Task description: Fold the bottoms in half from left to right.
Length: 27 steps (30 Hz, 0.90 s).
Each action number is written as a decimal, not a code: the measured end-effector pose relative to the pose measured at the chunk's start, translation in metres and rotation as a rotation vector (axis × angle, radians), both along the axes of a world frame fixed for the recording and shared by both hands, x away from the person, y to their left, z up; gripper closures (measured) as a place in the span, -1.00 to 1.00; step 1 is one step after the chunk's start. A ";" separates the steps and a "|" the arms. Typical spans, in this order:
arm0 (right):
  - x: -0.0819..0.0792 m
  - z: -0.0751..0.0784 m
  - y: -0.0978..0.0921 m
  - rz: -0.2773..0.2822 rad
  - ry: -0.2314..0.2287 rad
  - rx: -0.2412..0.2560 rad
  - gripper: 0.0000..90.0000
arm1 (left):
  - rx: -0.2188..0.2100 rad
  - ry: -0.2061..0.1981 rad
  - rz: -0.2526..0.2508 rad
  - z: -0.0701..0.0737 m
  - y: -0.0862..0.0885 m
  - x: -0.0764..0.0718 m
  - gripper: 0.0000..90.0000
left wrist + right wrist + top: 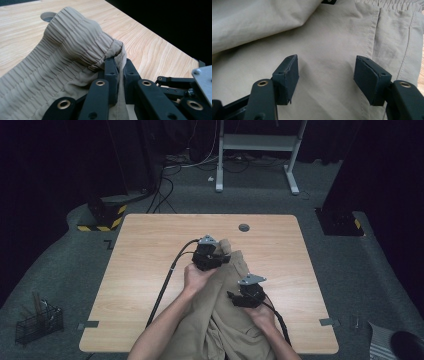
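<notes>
Trousers [227,315] of tan cloth lie across the near middle of the wooden table [145,260], running from the person's edge toward the far side. Their gathered elastic waistband [75,37] sits at the far end, right at the left gripper [119,65], whose jaws are pressed together on a fold of the waistband edge, with the cloth bunched up just ahead of them. Nearer the person, the right gripper [325,75] hangs over a flat stretch of the trousers with its jaws spread wide, holding nothing; a stitched seam [372,32] runs past its right jaw.
</notes>
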State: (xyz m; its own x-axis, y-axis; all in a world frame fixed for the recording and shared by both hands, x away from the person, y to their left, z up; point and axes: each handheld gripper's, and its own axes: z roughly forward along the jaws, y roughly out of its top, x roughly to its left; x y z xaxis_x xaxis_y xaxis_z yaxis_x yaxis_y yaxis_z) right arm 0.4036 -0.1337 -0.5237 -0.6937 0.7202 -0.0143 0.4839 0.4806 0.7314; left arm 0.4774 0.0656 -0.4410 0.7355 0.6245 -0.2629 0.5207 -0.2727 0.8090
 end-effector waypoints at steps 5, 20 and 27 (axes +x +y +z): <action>0.000 0.000 0.000 -0.001 0.000 0.000 -0.19 | 0.002 0.019 0.000 -0.007 -0.006 0.004 0.87; 0.000 0.000 0.000 -0.003 0.000 -0.001 -0.19 | 0.010 0.072 -0.004 -0.029 -0.022 0.016 0.84; -0.001 0.000 0.000 -0.004 0.000 -0.001 -0.19 | 0.042 0.120 0.001 -0.045 -0.029 0.021 0.84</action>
State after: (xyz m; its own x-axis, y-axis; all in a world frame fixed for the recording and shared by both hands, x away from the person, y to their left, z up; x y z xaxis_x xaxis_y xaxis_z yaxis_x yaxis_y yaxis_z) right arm 0.4029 -0.1334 -0.5236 -0.6908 0.7229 -0.0151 0.4856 0.4793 0.7311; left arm 0.4988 0.0365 -0.4862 0.6999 0.6374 -0.3222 0.6131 -0.3049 0.7288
